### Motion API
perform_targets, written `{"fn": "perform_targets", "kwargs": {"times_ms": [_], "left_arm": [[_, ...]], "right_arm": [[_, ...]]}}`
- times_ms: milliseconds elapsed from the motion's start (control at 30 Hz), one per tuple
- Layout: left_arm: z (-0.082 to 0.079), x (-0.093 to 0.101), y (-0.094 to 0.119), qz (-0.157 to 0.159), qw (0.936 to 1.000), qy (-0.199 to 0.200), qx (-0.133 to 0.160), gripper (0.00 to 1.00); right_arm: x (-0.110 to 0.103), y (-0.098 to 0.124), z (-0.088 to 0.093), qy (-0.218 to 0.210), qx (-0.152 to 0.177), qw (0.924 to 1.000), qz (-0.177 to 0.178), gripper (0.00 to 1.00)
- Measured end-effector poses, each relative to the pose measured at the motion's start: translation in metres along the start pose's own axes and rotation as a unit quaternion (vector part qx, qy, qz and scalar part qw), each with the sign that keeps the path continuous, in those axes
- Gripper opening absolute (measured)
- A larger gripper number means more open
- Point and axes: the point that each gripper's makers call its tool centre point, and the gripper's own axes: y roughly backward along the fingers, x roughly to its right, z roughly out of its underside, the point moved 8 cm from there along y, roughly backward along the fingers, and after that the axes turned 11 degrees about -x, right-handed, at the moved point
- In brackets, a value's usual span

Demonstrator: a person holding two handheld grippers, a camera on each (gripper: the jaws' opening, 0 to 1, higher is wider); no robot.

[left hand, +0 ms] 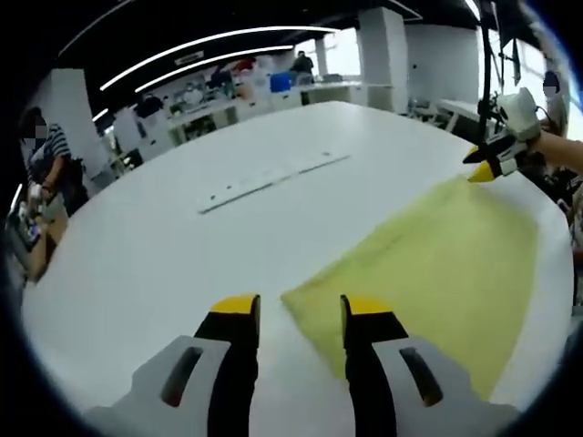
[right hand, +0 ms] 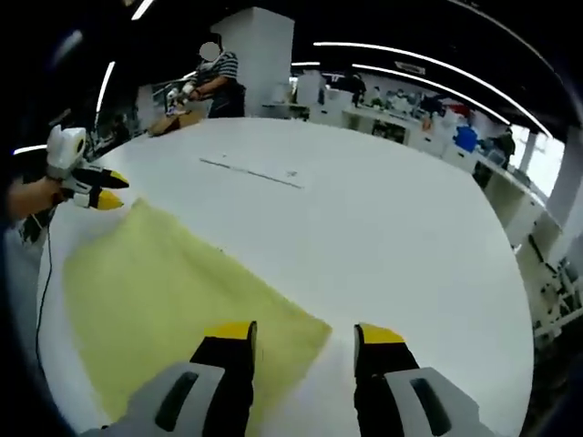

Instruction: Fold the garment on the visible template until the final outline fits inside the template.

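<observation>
Garment [left hand: 437, 273]: pale yellow cloth, spread flat on the white tabletop [left hand: 182, 255], near its edge closest to the person.

Left gripper [left hand: 301, 314]: jaws parted, nothing between them; one corner of the cloth lies just ahead of the gap, untouched as far as can be seen. In the right gripper view it appears held in a hand at the far corner of the cloth [right hand: 102, 189], tips close together; whether anything is pinched there cannot be told.

Right gripper [right hand: 305, 339]: jaws parted, empty, straddling the nearest corner of the cloth. In the left gripper view it sits at the far corner [left hand: 487, 166].

Step in hand, by judgement: both grippers poised at opposite corners of one edge, before the first fold. Next move calls for closing on both corners together and carrying that edge across evenly.

Left gripper view adds: thin pale strip [left hand: 273, 180] lying mid-tabletop, person at the left edge. Right gripper view adds: person at the far edge with a box. No template outline can be made out.
</observation>
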Motion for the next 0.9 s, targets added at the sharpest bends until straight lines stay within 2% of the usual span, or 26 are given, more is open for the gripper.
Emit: {"fn": "perform_targets", "kwargs": {"times_ms": [267,433,600,900], "left_arm": [[0.010,0.001,0.022,0.024,0.9991,0.030,0.019,0.47],[0.016,0.006,0.039,0.034,0.9987,0.031,0.024,0.53],[0.025,0.019,0.053,0.063,0.9970,0.030,0.034,0.57],[0.048,0.037,0.076,0.086,0.9959,0.011,0.026,0.57]], "right_arm": [[-0.018,0.017,0.008,-0.006,-0.017,0.9990,-0.042,0.66],[-0.029,0.030,0.011,-0.006,-0.019,0.9981,-0.058,0.70],[-0.040,0.042,0.015,-0.005,-0.019,0.9969,-0.076,0.76],[-0.059,0.062,0.029,0.005,-0.017,0.9951,-0.098,0.78]]}}
